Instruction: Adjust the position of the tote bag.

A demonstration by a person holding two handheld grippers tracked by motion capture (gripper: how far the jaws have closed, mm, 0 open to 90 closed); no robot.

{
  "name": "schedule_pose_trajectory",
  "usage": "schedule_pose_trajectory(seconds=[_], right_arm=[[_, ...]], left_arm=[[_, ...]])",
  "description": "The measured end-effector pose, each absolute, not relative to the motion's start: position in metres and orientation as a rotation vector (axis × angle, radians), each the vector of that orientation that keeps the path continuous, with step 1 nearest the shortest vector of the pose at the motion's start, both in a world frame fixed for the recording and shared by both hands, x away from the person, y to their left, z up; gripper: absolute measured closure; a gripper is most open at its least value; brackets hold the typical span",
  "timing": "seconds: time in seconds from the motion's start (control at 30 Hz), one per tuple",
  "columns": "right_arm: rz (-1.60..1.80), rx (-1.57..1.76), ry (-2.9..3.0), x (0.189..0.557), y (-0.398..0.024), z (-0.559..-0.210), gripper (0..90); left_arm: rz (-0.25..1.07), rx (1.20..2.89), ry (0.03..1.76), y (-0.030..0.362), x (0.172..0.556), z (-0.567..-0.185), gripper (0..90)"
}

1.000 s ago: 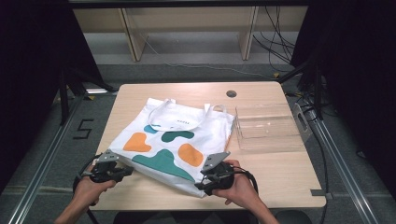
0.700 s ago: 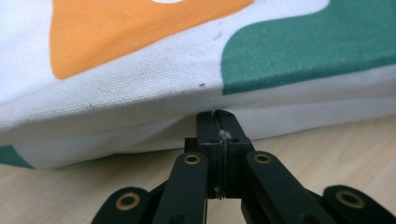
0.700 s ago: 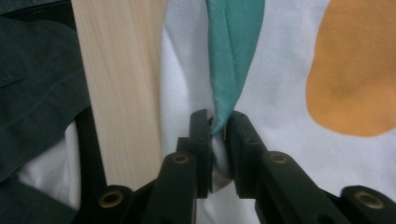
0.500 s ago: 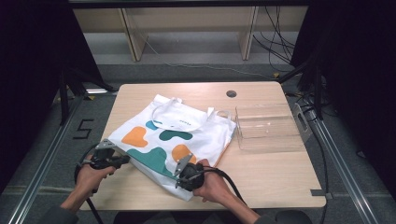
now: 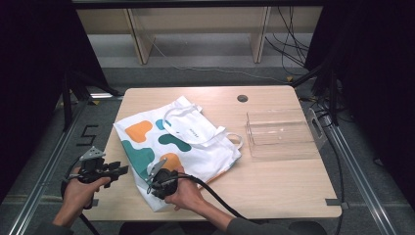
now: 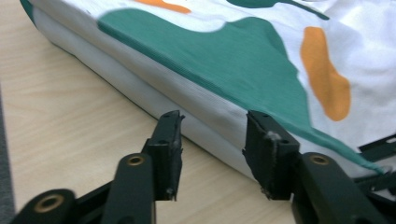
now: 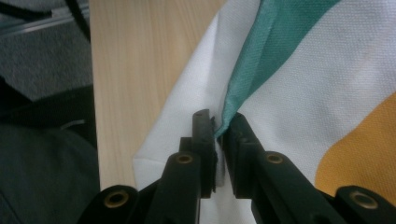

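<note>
Moved: tote bag [image 5: 178, 142] swung leftward across the surface [image 5: 274, 181] since the earlier frame, its near corner dragged toward 7 o'clock.
Right hand-held gripper [image 7: 218, 128]: pinched the bag's fabric.
Left hand-held gripper [image 6: 212, 140]: jaws just opened, half-wide, bag edge unpressed, at 8 o'clock.

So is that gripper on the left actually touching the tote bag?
Apart. In the left gripper view the left gripper has its jaws open, and bare table shows between its pads and the tote bag edge.

Both my hands low at the near edge, grippers pointing inward.

My left gripper [image 5: 120, 169] has just been opening, jaws parted with nothing between them; my right gripper [image 7: 218, 128] is pinched tight on a fold of cloth [image 7: 299, 88], hand [image 5: 183, 193] curled around it.
</note>
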State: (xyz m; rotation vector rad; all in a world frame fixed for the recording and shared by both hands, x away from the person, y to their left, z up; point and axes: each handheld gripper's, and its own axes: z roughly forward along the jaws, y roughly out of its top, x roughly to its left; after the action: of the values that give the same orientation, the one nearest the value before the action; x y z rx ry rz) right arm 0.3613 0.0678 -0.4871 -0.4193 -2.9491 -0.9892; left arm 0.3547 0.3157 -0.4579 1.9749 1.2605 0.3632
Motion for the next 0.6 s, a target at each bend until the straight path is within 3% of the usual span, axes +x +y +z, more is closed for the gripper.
schedule_pose_trajectory(seconds=[0.03, 0.13, 0.23, 0.33, 0.47, 0.6], right_arm=[[-0.989, -0.419, -2.949, 0.361, 0.068, -0.487, 77.3], [-1.032, -0.462, -2.909, 0.359, 0.062, -0.479, 56.7], [-1.096, -0.492, -2.911, 0.358, 0.038, -0.461, 45.7], [-1.177, -0.569, -2.895, 0.363, 0.003, -0.441, 43.1], [-1.279, -0.729, -2.889, 0.371, -0.048, -0.429, 43.1], [-1.272, -0.874, -2.869, 0.372, -0.091, -0.435, 42.9]], left_arm=[[0.350, 1.962, 1.269, 0.315, 0.354, -0.459, 54.8], [0.320, 1.937, 1.289, 0.312, 0.349, -0.459, 48.1], [0.322, 1.934, 1.282, 0.310, 0.344, -0.458, 45.5], [0.263, 1.884, 1.303, 0.302, 0.339, -0.458, 40.1], [0.244, 1.944, 1.297, 0.282, 0.324, -0.458, 31.5], [0.221, 1.942, 1.281, 0.260, 0.310, -0.458, 31.8]])
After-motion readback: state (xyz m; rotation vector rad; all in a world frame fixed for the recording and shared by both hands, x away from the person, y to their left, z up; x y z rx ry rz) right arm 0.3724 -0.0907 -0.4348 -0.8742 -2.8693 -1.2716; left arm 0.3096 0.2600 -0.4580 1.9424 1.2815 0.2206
